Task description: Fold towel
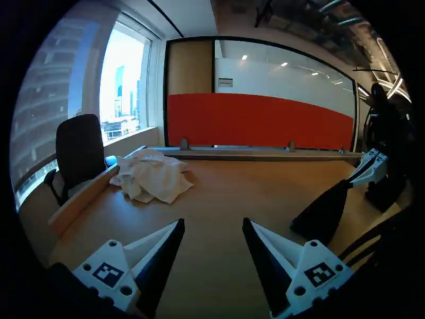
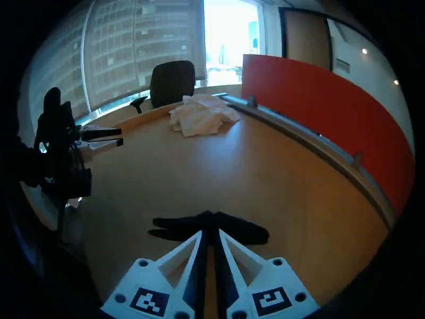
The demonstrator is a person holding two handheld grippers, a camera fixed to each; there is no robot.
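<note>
The left gripper (image 1: 212, 223) is open, its 2 white-and-black fingers spread wide over the light wooden desk top (image 1: 239, 186) with nothing between them. The right gripper (image 2: 210, 232) has its 2 fingers drawn together, leaving just a thin slit, and it grips nothing. It hangs over bare wood, and its dark shadow lies on the desk right under the fingertips.

In the right gripper view, the left gripper shows off to the left and farther ahead, near the desk's edge, held by a dark-clad hand (image 2: 53, 143).

The crumpled white towel (image 1: 154, 178) lies in a loose heap on the desk, well ahead of both grippers and touched by neither. From the left gripper it is ahead and to the left. From the right gripper it is ahead and almost straight on, near the far corner of the desk.

Just beyond the towel, past the desk's edge, stands a black office chair (image 1: 79, 149). A long red partition panel (image 1: 260, 119) runs along the far side of the desk. Behind the chair is a large bright window (image 1: 125, 85).
</note>
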